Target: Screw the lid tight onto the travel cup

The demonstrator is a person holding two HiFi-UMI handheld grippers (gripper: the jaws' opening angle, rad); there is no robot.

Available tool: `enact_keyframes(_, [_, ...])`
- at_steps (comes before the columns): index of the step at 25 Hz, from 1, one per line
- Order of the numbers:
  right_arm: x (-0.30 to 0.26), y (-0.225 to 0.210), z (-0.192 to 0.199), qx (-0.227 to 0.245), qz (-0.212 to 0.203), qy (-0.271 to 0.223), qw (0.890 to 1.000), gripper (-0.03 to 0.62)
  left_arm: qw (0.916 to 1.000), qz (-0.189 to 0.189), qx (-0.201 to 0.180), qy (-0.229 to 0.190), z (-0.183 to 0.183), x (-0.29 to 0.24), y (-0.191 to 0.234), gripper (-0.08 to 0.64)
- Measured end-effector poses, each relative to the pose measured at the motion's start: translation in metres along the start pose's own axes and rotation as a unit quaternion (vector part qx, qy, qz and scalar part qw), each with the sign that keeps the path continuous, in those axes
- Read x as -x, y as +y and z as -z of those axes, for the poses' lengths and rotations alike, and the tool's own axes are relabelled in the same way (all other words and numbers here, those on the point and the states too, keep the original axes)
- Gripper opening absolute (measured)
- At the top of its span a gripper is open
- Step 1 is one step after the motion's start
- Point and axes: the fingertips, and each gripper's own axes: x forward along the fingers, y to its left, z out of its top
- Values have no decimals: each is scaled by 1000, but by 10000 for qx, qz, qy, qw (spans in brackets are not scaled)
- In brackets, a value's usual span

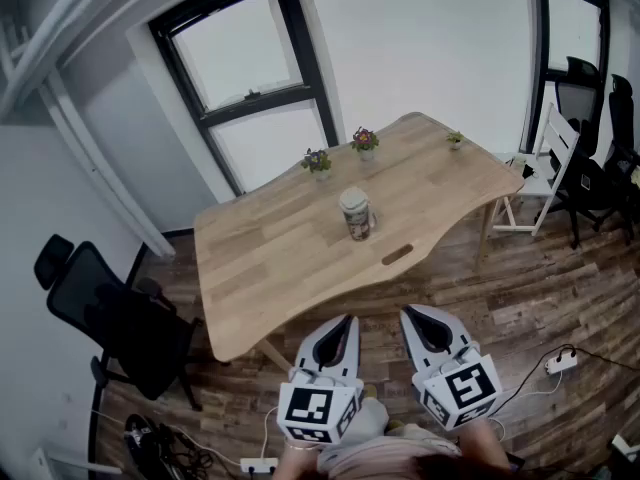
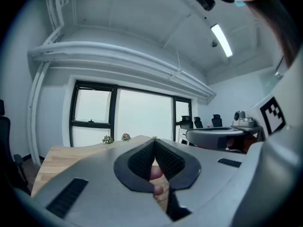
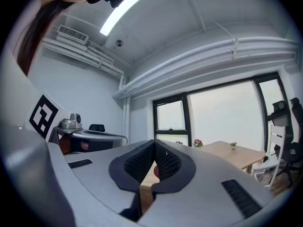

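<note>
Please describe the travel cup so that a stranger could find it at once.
Find the wooden table by the window. The travel cup stands near its middle. Unlike the three flower pots at the far edge, it is a cylinder with a pale top.

This is an office meeting room. Ahead of the left gripper (image 1: pixel 348 320) and right gripper (image 1: pixel 407 313) stands a long pale wooden desk (image 1: pixel 280 258) with a cable slot (image 1: pixel 397 255) and 3 small potted plants (image 1: pixel 317 160) near its far edge. Beyond it, black-framed windows (image 1: pixel 250 68) fill a white wall. A black swivel office chair (image 1: pixel 110 313) sits left of the left gripper. More black office chairs (image 1: pixel 590 98) stand far right of the right gripper. A power strip (image 1: pixel 560 361) lies on the wood-plank floor (image 1: pixel 540 298), and a tube light (image 2: pixel 221 40) and white pipes (image 2: pixel 118 56) run overhead.
</note>
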Motion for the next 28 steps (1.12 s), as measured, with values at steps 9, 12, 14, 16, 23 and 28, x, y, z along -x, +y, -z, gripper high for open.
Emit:
enact_keyframes(9, [-32,2,-3,-93,-55,-49,9999,-2,9999,-12,96,26,2,-17,32,2])
enact_keyframes(12, [-45,-1,-2,-93,-26,3,10000,-2,9998,3,184,44,2,-25,43,2])
enact_keyframes(14, [-55,-4,-1,-61,-8,44,10000,-2,9998,25,192,55,2,-31,51,2])
enact_keyframes(16, [-64,-6,1,97,8,87,9999,-2,9998,43,177,56,2,-37,60,3])
enact_keyframes(23, [-98,-16,6,326,76,169,9993,-2,9998,185,97,44,-3,-66,86,2])
enact_keyframes(28, [-122,-24,8,327,185,186,9991,-2,9995,301,63,46,-4,-83,101,2])
